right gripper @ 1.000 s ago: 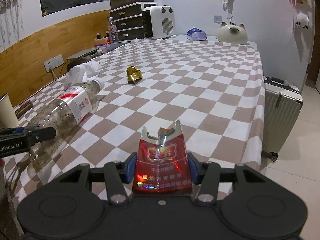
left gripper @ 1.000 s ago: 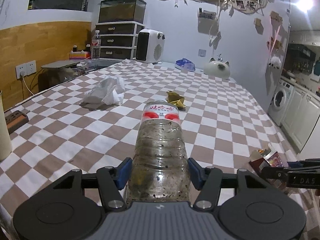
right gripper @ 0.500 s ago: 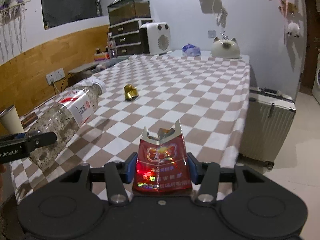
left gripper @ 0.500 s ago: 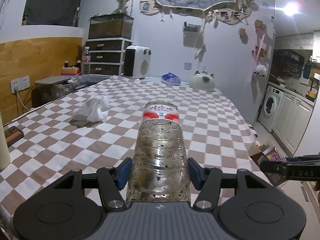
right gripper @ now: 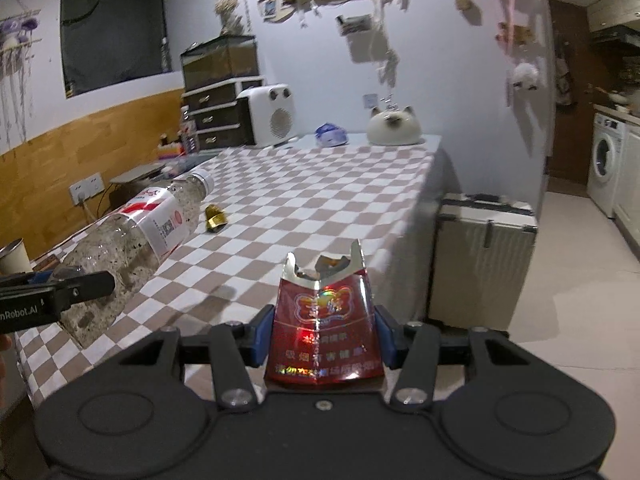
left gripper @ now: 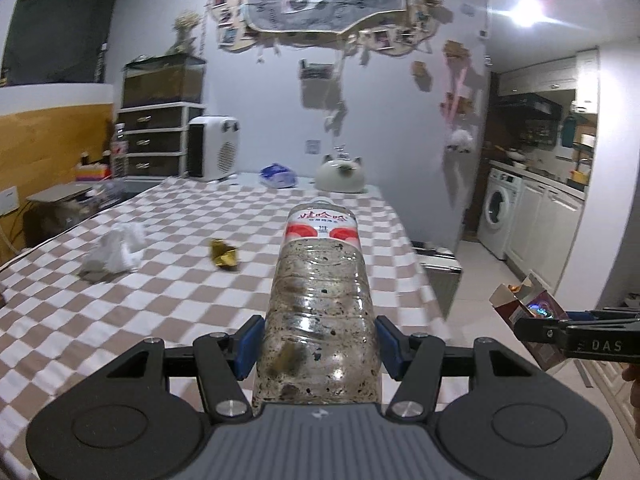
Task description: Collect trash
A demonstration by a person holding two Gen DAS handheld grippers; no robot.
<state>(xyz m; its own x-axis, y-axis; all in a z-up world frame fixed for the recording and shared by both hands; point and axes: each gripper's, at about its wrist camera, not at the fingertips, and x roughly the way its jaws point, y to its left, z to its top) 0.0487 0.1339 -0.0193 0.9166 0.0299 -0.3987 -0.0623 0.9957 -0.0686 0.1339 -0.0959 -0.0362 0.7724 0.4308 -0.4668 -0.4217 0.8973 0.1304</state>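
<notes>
Left tool (left gripper: 318,346) clamps the grimy plastic bottle (left gripper: 318,296), neck pointing away; right tool (right gripper: 323,336) pinches the torn red cigarette pack (right gripper: 324,324).

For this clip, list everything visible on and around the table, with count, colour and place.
Plastic bottle: one, clear and dirty with a red-white label, held in the left tongs.
Cigarette pack: one, red, torn open at the top, held in the right tongs.
Tissue: one, white, crumpled, on the table's left side.
Foil wrapper: one, gold, crumpled, mid-table.
Table: one, brown-white checked cloth.
Heater: one, white, at the far end of the table.
Cat-shaped object: one, cream, far end.
Blue packet: one, far end.
Drawer unit: one, dark, far left.
Suitcase: one, pale, on the floor by the table.
Washing machine: one, white, right.
Left tongs: closed on the bottle.
Right tongs: closed on the pack.
</notes>
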